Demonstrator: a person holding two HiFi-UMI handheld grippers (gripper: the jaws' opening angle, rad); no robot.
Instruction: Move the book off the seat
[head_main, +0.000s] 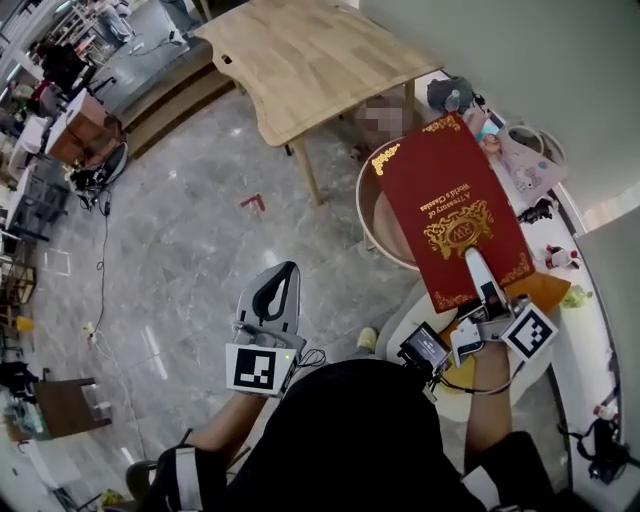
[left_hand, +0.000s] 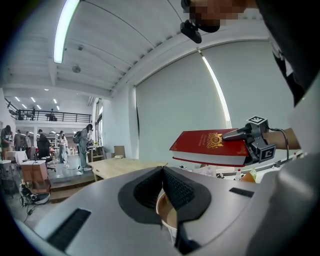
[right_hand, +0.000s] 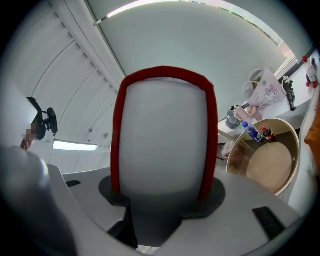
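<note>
While right tool (head_main: 477, 262) clamps red book (head_main: 440, 195) level, left tool (head_main: 287, 271) hangs clenched, empty.

The person wears a black top (head_main: 350, 440), bottom centre of the head view. The left gripper (head_main: 285, 278) and right gripper (head_main: 472, 262) are pale grey with black-lined jaws, each bearing a white cube with black square markers. A black cable (head_main: 472, 391) loops under the right one.

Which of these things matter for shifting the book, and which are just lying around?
Part of the job: red book, clamped in the right gripper; round seat below it.
Just lying about: wooden table, pink bag, bottles. The left gripper is shut and empty.
</note>
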